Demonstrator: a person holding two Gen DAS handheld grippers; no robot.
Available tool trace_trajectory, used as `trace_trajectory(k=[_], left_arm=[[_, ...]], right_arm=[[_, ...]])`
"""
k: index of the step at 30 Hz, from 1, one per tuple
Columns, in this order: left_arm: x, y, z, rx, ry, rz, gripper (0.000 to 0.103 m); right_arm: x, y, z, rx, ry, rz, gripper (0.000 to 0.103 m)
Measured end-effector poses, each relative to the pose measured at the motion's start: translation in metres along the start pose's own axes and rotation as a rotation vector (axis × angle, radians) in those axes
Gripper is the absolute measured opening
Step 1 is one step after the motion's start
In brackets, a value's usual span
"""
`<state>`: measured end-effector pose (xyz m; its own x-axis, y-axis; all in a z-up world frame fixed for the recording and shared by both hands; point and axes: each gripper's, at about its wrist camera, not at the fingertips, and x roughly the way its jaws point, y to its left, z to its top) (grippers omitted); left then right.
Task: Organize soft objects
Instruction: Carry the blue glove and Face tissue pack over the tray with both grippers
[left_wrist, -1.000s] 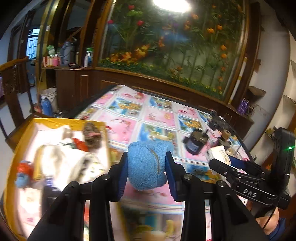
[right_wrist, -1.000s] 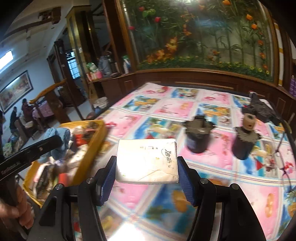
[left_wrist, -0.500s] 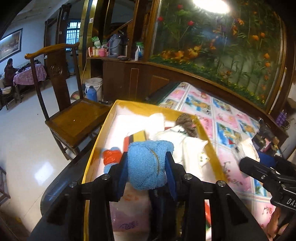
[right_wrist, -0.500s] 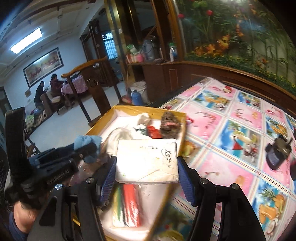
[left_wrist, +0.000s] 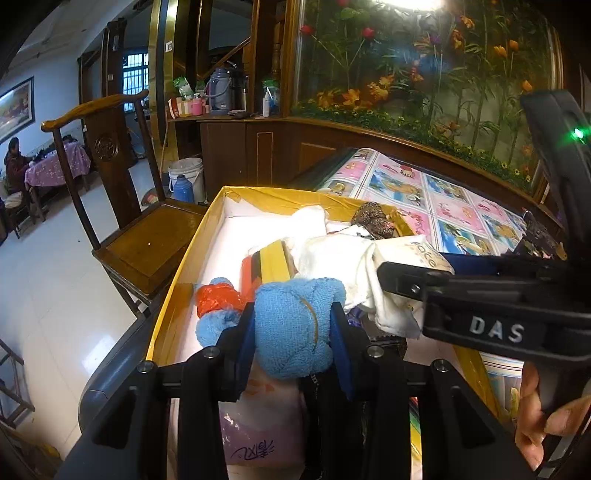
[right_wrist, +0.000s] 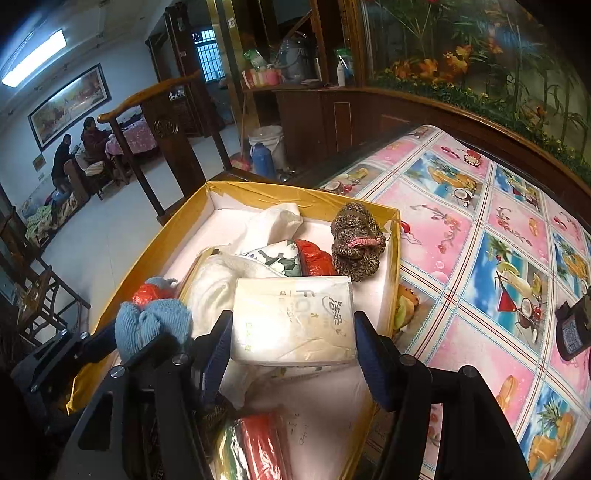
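My left gripper (left_wrist: 293, 328) is shut on a rolled blue towel (left_wrist: 295, 325), held above the near end of a yellow box (left_wrist: 184, 273) with a white lining. My right gripper (right_wrist: 291, 325) is shut on a white tissue pack (right_wrist: 293, 319), held over the same box (right_wrist: 391, 258). The blue towel also shows in the right wrist view (right_wrist: 151, 325), left of the tissue pack. The box holds white cloth (left_wrist: 332, 251), a brown knitted item (right_wrist: 356, 243), red bags (right_wrist: 314, 262) and other soft things.
The box sits at the left end of a table with a pink and blue patterned cover (right_wrist: 480, 236). A wooden chair (left_wrist: 140, 236) stands close beside the box. A small black device (right_wrist: 572, 332) lies on the table at the right.
Both grippers have swung left from over the table to above the yellow box, each still holding its object. The right gripper now sits close beside the left one.
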<state>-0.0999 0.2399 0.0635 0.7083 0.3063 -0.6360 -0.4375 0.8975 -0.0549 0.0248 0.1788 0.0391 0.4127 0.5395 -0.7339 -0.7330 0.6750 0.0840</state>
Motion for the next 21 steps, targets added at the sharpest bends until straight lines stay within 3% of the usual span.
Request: trace_trajectory(k=[21], left_arm=[[-0.003, -0.005, -0.002, 0.021, -0.015, 0.022, 0.036]], right_arm=[[0.029, 0.015, 0.014, -0.065, 0.054, -0.04, 0.068]])
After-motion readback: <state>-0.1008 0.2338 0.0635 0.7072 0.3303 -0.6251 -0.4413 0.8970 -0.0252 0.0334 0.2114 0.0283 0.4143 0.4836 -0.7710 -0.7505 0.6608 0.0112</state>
